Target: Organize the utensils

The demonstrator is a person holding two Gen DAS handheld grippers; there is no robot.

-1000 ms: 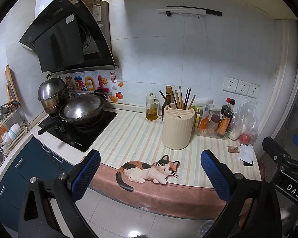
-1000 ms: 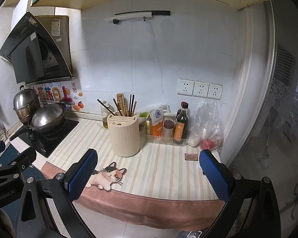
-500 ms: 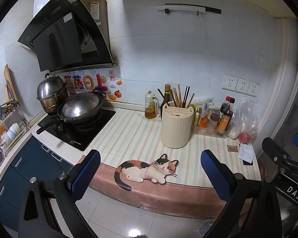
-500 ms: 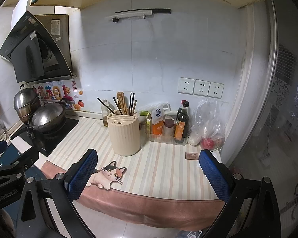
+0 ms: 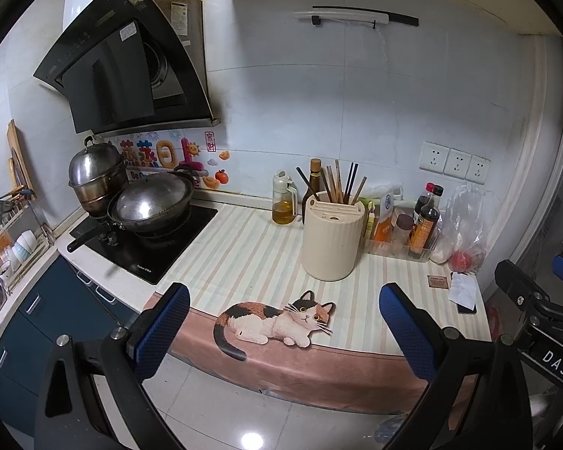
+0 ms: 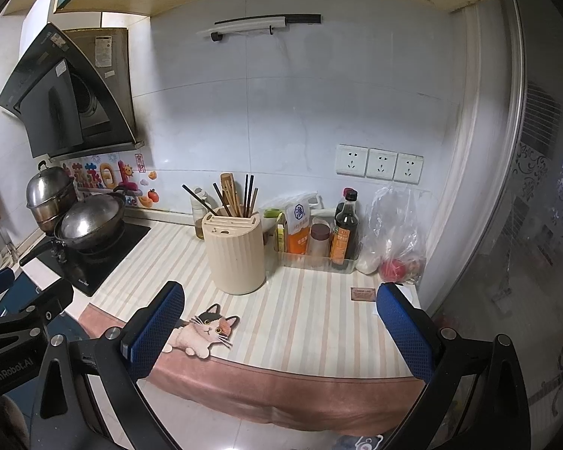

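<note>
**Change.** Against the views of a second ago, almost nothing differs. Both cameras drift very slightly and no item on the counter (image 5: 244, 247) has shifted. I judge that this pause does not advance the task.

**Tongs.**
- Left gripper (image 5: 283, 300): jaws spread wide and empty, held off the counter's near edge.
- Right gripper (image 6: 280, 294): likewise spread wide and empty.

**Task items.**
- Utensil holder (image 5: 333, 240): one, cream, upright, at 1 o'clock from the left gripper and at 11 o'clock from the right gripper.
- Utensils (image 5: 337, 183): chopsticks, dark and wooden, plus one slotted wooden piece, all standing in the holder and fanned out. There are roughly eight; an exact count cannot be made.
- Loose utensils on the counter: none seen.

This layout fits either a finished gathering or a holder whose contents are yet to be sorted.

**Other items, left wrist view.**
- Wok (image 5: 150, 202): one, at 10 o'clock.
- Steamer pot (image 5: 95, 172): one, just behind the wok.
- Oil dispenser (image 5: 282, 202): one, at 12 o'clock.
- Sauce bottles (image 5: 426, 221): two, at 2 o'clock.
- Wall sockets (image 5: 456, 159): three, at 2 o'clock.
- Plastic bag (image 5: 463, 225): one.
- Cat print (image 5: 277, 320): one, on the counter's near edge.
- Wall-hung knife (image 5: 356, 17): one, at 12 o'clock, high.
</note>
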